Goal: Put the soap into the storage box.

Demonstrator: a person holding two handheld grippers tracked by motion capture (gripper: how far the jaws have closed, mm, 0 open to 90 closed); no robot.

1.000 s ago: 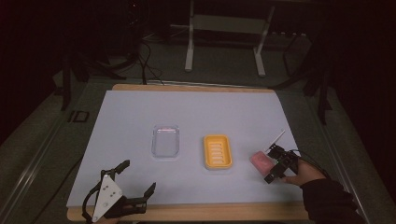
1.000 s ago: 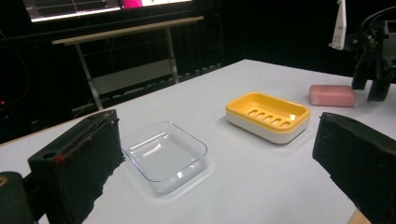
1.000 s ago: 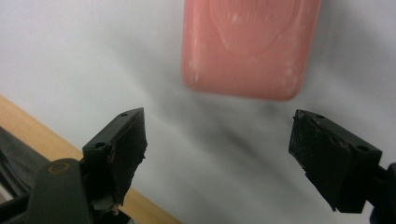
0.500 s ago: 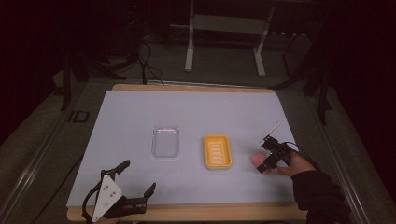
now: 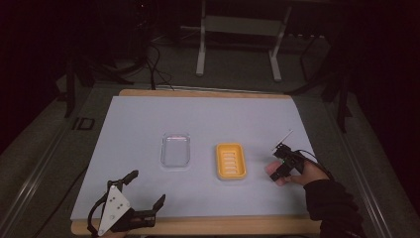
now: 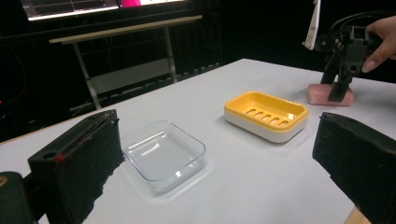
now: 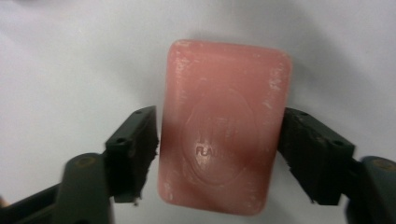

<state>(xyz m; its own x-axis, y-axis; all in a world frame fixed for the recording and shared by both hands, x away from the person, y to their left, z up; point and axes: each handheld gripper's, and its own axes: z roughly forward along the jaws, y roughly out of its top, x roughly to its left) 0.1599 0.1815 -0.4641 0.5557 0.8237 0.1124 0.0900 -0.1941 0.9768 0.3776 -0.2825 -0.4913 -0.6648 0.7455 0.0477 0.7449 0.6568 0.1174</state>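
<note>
A pink soap bar (image 7: 224, 126) lies flat on the white table, right of a yellow soap dish (image 5: 231, 161). My right gripper (image 7: 219, 140) points down over it, one jaw against each long side of the bar, shut on it. In the high view the bar (image 5: 271, 170) sits under that gripper (image 5: 277, 173), which a hand holds. In the left gripper view the same gripper (image 6: 341, 88) stands on the bar (image 6: 322, 95). My left gripper (image 5: 145, 188) rests open at the front left edge with nothing between its jaws.
A clear shallow dish (image 5: 176, 149) sits left of the yellow soap dish (image 6: 266, 114) at mid-table. The clear dish (image 6: 161, 154) lies just ahead of my left gripper (image 6: 219, 186). A metal stand (image 5: 237, 44) is on the floor beyond the table's far edge.
My right gripper has moved left and down from beside the soap bar onto it, jaws now against its sides. The bar and the left gripper have not moved.
</note>
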